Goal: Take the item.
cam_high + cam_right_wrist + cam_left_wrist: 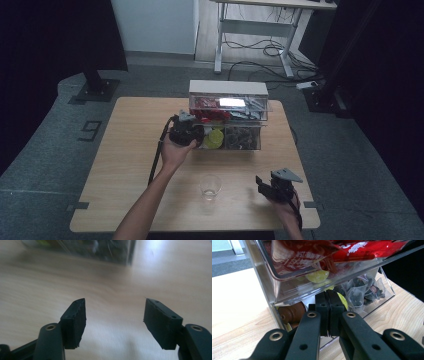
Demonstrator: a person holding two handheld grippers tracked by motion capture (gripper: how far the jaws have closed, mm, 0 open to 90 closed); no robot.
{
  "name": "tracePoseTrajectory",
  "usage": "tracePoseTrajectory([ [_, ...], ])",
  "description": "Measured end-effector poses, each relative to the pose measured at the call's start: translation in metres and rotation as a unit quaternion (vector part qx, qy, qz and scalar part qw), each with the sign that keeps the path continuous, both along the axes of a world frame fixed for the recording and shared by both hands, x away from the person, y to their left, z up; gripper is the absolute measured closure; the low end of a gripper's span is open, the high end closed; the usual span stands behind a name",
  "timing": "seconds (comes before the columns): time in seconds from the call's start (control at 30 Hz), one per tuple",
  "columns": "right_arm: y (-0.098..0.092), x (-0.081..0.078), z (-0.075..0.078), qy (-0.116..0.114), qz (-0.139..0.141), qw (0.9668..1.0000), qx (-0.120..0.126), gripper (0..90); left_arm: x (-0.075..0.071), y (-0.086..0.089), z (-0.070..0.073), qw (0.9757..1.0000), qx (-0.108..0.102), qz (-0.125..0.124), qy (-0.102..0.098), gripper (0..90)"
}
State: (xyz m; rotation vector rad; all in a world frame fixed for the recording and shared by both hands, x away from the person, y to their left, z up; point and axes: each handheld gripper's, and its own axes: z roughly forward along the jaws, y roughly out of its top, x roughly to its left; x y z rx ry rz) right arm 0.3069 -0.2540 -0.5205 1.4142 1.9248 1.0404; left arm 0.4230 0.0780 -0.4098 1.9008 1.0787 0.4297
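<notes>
A clear plastic drawer organizer stands at the table's far middle. Its upper drawer holds red packets. Below lie yellow capsules, a brown capsule and pyramid tea bags. My left gripper is shut, its jaw tips pressed together right at the lower drawer's front left part; I cannot tell whether a thin edge is pinched between them. My right gripper hovers open and empty low over the wood near the front right. An empty clear glass stands to its left.
The wooden table has bare room on its left half and in front of the organizer. A desk frame with cables stands on the floor beyond. A black stand base sits at the far left.
</notes>
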Motion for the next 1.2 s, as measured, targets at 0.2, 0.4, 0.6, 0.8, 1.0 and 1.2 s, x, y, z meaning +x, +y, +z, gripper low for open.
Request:
tracePoseTrajectory([
  [0.2, 0.007, 0.013, 0.024, -0.022, 0.016, 0.9995, 0.013, 40.1, 0.000, 0.000, 0.000, 1.0000, 0.000, -0.001, 0.000, 89.1],
  [0.4, 0.014, 0.024, 0.032, -0.023, 0.043, 0.9985, 0.024, 42.3, 0.000, 0.001, 0.001, 1.0000, 0.004, -0.001, 0.000, 89.3],
  [0.6, 0.018, 0.034, 0.040, -0.023, 0.051, 0.9980, 0.028, 44.4, 0.000, 0.001, 0.002, 1.0000, 0.004, -0.001, 0.000, 90.0],
  [0.8, 0.022, 0.041, 0.049, -0.026, 0.055, 0.9979, 0.023, 44.6, 0.000, 0.001, 0.001, 1.0000, 0.003, -0.002, 0.001, 90.0],
  [1.0, 0.024, 0.049, 0.055, -0.030, 0.057, 0.9975, 0.029, 45.4, 0.000, 0.001, 0.002, 1.0000, 0.000, -0.001, 0.005, 90.0],
  [1.2, 0.029, 0.058, 0.057, -0.035, 0.057, 0.9972, 0.032, 47.3, 0.001, 0.001, 0.002, 1.0000, -0.003, 0.000, 0.006, 90.0],
])
